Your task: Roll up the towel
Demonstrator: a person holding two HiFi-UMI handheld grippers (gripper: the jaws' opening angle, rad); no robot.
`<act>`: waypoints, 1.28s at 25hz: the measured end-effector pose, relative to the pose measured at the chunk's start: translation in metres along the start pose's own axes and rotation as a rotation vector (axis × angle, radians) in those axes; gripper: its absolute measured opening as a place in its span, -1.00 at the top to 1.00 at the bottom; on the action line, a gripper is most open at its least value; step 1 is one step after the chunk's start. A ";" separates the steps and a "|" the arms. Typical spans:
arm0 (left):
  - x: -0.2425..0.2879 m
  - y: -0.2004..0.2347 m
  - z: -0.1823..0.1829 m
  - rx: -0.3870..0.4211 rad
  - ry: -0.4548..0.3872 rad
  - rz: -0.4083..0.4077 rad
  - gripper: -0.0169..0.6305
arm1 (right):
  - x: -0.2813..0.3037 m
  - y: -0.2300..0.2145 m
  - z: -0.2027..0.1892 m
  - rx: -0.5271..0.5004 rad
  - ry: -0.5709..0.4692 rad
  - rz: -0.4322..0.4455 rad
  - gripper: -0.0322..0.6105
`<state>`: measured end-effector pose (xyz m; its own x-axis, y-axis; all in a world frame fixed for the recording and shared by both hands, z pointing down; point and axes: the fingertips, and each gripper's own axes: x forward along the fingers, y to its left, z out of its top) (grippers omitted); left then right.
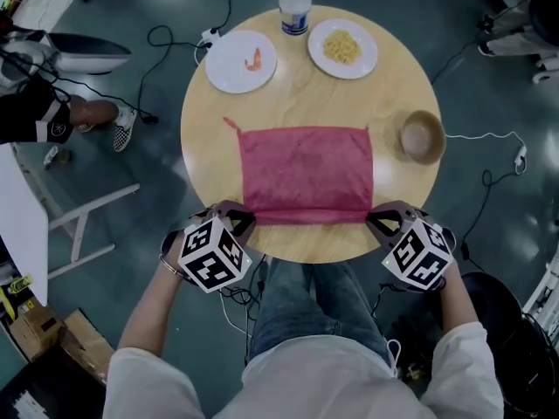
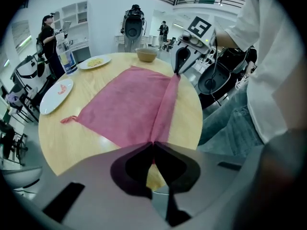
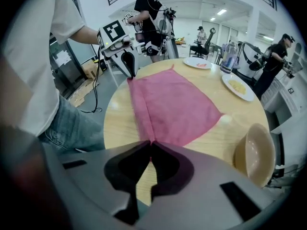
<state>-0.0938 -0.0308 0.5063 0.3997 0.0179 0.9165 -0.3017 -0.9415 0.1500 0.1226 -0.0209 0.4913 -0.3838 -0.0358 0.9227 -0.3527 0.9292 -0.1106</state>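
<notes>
The towel [image 1: 306,168] lies flat on the round table [image 1: 293,103], with its near edge turned over into a narrow fold. The left gripper [image 1: 247,220] is clenched on the fold's left end and the right gripper [image 1: 373,220] on its right end, red cloth pinched between each pair of jaws. A bowl [image 1: 422,136] stands just right of the towel, and a bottle [image 1: 295,5] stands at the table's far edge.

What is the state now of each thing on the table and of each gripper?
towel: spread flat, near edge folded over once
left gripper: shut on towel's near corner
right gripper: shut on towel's other near corner
water bottle: upright, capped
wooden bowl: upright, empty
left plate: holds one red morsel
right plate: holds yellow food
</notes>
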 end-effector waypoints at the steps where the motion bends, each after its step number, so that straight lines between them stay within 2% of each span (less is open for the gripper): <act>1: 0.002 0.004 0.000 -0.009 0.006 -0.001 0.90 | 0.002 -0.004 0.000 0.007 0.004 0.001 0.86; 6: 0.012 0.013 -0.003 -0.035 0.029 -0.011 0.90 | 0.012 -0.018 0.004 0.019 0.000 -0.002 0.86; 11: 0.016 0.017 -0.001 -0.013 0.032 0.003 0.89 | 0.018 -0.026 0.002 0.023 0.000 -0.034 0.85; 17: 0.005 0.019 -0.004 -0.015 -0.004 0.038 0.75 | 0.009 -0.029 0.006 0.014 -0.035 -0.096 0.65; 24: -0.013 -0.004 0.003 0.085 -0.027 0.090 0.70 | -0.011 -0.007 0.014 -0.058 -0.057 -0.113 0.64; 32: 0.010 -0.015 0.002 0.129 -0.003 0.128 0.71 | 0.007 0.011 0.010 -0.164 -0.011 -0.103 0.69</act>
<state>-0.0837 -0.0170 0.5123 0.3676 -0.1053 0.9240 -0.2366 -0.9715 -0.0166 0.1075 -0.0147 0.4927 -0.3625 -0.1372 0.9218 -0.2472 0.9678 0.0469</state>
